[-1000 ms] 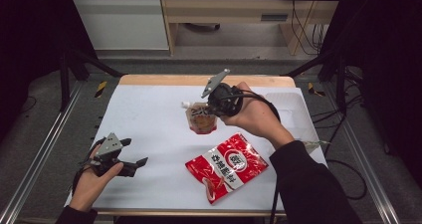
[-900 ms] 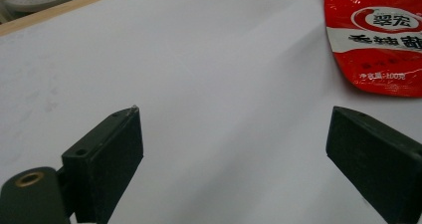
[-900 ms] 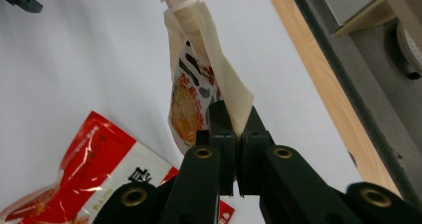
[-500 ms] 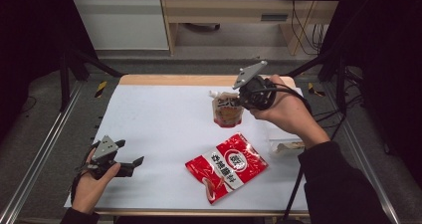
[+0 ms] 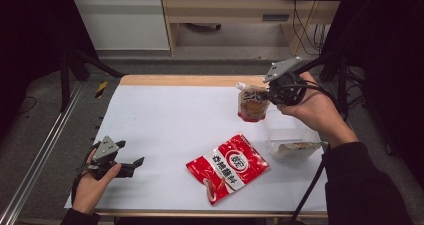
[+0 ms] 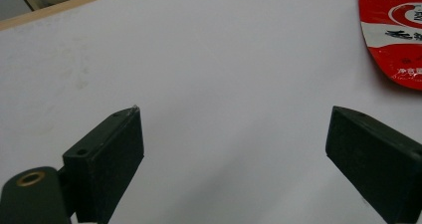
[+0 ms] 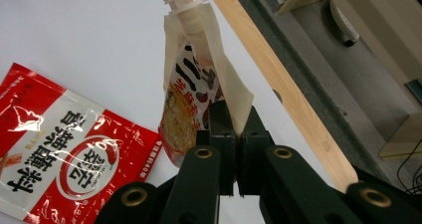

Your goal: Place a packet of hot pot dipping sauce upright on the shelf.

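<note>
My right gripper (image 5: 264,97) (image 7: 238,122) is shut on the edge of a spouted food pouch (image 5: 251,104) (image 7: 195,89) and holds it in the air over the table's back right. A red snack bag (image 5: 228,166) (image 7: 64,154) (image 6: 393,35) lies flat near the front middle. My left gripper (image 5: 134,163) (image 6: 234,154) rests low at the front left, open, with bare white tabletop between its jaws.
A clear plastic tray (image 5: 294,142) with a printed card at its near edge sits at the right side, below the right hand. The white table (image 5: 170,120) has a wooden back edge (image 5: 195,80). Metal frame rails (image 5: 45,145) run along the left.
The right gripper has carried the pouch rightward, from over the table's middle toward the back right. The left gripper has shifted slightly left and stayed open.
</note>
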`<state>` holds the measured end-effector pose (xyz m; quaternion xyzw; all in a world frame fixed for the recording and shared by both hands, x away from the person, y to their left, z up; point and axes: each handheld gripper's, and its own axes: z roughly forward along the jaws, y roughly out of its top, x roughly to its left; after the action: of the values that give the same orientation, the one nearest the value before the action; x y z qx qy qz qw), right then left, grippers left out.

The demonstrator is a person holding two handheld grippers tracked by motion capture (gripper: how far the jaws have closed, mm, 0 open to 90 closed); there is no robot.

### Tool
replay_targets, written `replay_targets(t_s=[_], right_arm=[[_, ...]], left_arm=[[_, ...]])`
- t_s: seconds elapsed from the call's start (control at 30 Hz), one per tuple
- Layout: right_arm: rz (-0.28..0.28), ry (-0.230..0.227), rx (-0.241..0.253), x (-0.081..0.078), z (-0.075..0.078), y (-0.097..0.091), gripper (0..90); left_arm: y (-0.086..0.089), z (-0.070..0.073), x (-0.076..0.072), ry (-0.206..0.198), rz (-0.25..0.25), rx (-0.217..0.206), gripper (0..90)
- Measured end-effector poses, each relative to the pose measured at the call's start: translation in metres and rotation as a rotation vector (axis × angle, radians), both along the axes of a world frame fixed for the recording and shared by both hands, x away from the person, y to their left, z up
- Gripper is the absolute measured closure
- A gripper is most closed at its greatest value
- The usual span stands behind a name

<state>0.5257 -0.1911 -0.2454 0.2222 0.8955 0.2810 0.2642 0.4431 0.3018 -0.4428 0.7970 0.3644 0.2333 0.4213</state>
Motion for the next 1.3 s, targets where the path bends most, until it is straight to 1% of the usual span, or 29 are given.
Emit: replay_targets(t_s=[0.07,0.13,0.17,0.33,0.5,0.57,0.73,0.9,1.0,1.13,1.3], right_arm=[[-0.002,-0.010,0.000,0.000,0.000,-0.006,88.4],[-0.006,-0.021,-0.011,0.000,0.000,-0.012,88.4],[-0.010,-0.020,-0.003,0.000,-0.001,-0.016,88.4],[-0.038,-0.011,0.003,0.002,-0.004,-0.029,88.4],[-0.059,-0.013,0.011,0.000,-0.006,-0.039,88.4],[-0.065,-0.011,0.007,-0.001,-0.007,-0.042,88.4],[-0.075,0.002,0.008,-0.002,-0.011,-0.050,88.4],[-0.088,0.005,0.007,-0.003,-0.016,-0.058,88.4],[-0.092,0.016,-0.001,-0.005,-0.019,-0.064,88.4],[-0.099,0.027,0.002,-0.006,-0.024,-0.072,88.4],[-0.106,0.049,-0.003,-0.012,-0.032,-0.080,88.4]], left_arm=[[0.000,0.000,0.000,0.000,-0.003,-0.001,7.8],[0.000,0.000,0.000,0.003,-0.002,-0.003,7.9],[0.000,0.000,0.000,0.003,-0.003,-0.003,7.8],[0.001,0.000,0.001,0.006,-0.001,-0.002,7.9],[0.001,-0.001,0.001,0.006,-0.002,0.000,7.8],[0.001,-0.001,0.001,0.006,-0.003,-0.001,7.8],[0.000,-0.001,0.001,0.008,-0.005,0.002,7.9],[0.001,-0.001,0.001,0.009,-0.003,0.001,7.8],[0.001,-0.001,0.001,0.008,-0.004,0.002,7.8],[0.001,-0.001,0.001,0.009,-0.004,0.003,7.8],[0.001,-0.001,0.001,0.009,-0.003,0.003,7.8]])
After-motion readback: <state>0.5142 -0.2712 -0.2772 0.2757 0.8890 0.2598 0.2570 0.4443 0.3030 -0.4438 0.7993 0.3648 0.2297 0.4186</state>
